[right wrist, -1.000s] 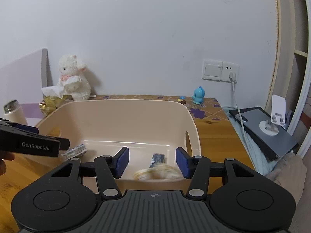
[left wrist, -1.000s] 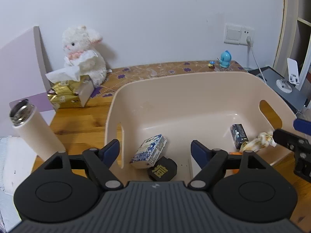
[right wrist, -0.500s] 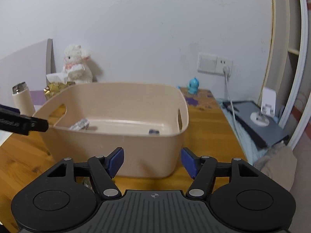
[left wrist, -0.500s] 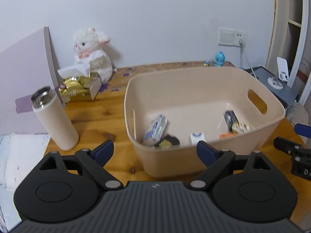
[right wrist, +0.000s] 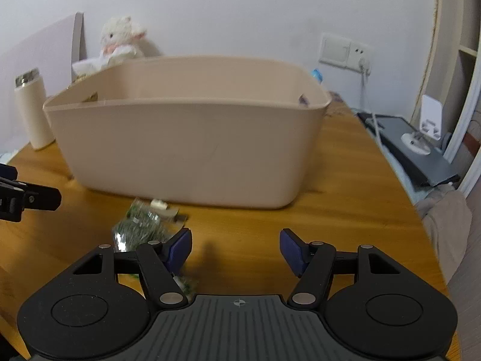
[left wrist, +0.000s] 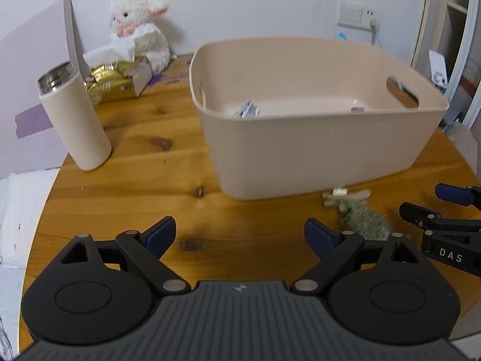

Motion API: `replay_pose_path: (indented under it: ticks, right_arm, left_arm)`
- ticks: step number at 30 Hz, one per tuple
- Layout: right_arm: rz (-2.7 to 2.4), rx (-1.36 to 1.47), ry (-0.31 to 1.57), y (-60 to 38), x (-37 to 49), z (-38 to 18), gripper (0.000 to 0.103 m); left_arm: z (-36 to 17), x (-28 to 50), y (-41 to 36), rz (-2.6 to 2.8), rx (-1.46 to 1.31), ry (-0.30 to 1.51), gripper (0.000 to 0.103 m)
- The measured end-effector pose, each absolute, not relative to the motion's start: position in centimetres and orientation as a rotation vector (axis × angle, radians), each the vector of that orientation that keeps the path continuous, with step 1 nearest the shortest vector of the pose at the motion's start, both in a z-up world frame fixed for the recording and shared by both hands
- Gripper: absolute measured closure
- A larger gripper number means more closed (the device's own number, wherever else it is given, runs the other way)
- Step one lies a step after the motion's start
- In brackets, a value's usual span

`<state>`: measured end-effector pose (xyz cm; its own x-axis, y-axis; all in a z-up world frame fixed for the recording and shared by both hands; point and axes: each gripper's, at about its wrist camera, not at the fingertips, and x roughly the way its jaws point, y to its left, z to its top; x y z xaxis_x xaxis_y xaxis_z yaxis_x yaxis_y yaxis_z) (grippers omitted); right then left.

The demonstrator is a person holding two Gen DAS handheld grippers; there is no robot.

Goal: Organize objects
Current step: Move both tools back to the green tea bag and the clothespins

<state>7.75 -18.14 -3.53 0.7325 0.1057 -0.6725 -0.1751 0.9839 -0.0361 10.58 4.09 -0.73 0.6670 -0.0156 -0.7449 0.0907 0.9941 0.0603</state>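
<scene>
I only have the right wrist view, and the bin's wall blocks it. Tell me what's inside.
Observer: The left wrist view shows a blue-and-white carton on the floor of the beige bin, near its left wall.
Operator: Report anything else in there.
Observer: A small item peeks over the near rim towards the right handle. Too little of it shows to name it.
Operator: Check the left claw.
Observer: The left claw is open and empty, over bare wooden table.

the bin (left wrist: 315,150) sits on your worktop (left wrist: 144,186), with a carton (left wrist: 248,110) inside it. a wrapped packet (left wrist: 359,219) lies on the worktop just before the bin. the bottle (left wrist: 73,117) stands left of the bin, the plush toy (left wrist: 139,30) behind it.
</scene>
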Motion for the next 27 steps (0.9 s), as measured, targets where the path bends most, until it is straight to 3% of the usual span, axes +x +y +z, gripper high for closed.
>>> replay_pose_path:
  ticks: [16, 27]
  right_arm:
    - [0.296, -0.059, 0.764, -13.4, 7.7, -4.6, 0.035]
    - [0.219, -0.072, 0.759, -17.6, 7.0, -3.6, 0.035]
  left_arm:
    - [-1.7, 10.7, 5.4, -0.039, 0.022, 0.866, 0.010]
    - [-3.7, 11.3, 1.8, -0.124, -0.007, 0.932, 0.010]
